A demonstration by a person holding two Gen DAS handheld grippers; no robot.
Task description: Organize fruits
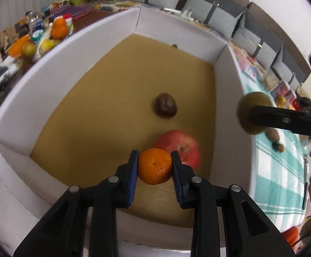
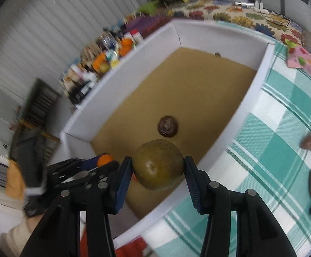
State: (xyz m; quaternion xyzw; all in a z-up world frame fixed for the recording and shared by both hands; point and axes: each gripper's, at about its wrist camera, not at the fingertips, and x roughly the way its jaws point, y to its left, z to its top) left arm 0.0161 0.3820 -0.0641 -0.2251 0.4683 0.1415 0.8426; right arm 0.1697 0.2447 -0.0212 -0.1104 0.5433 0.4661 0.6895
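Both tools carry fruit over the white-walled cardboard box (image 1: 104, 42).

Left wrist view: your left tool (image 1: 154, 167) is clamped on a small round orange mandarin (image 1: 154, 166), directly above the box's brown floor, with a red apple (image 1: 181, 144) just beyond and a dark brown round fruit (image 1: 166, 106) farther in. Right wrist view: your right tool (image 2: 158, 169) grips a greenish-brown round fruit (image 2: 158, 164) over the near box wall, so it probably needs to go a little farther in before release; the checked table (image 2: 273, 139) lies to its right.
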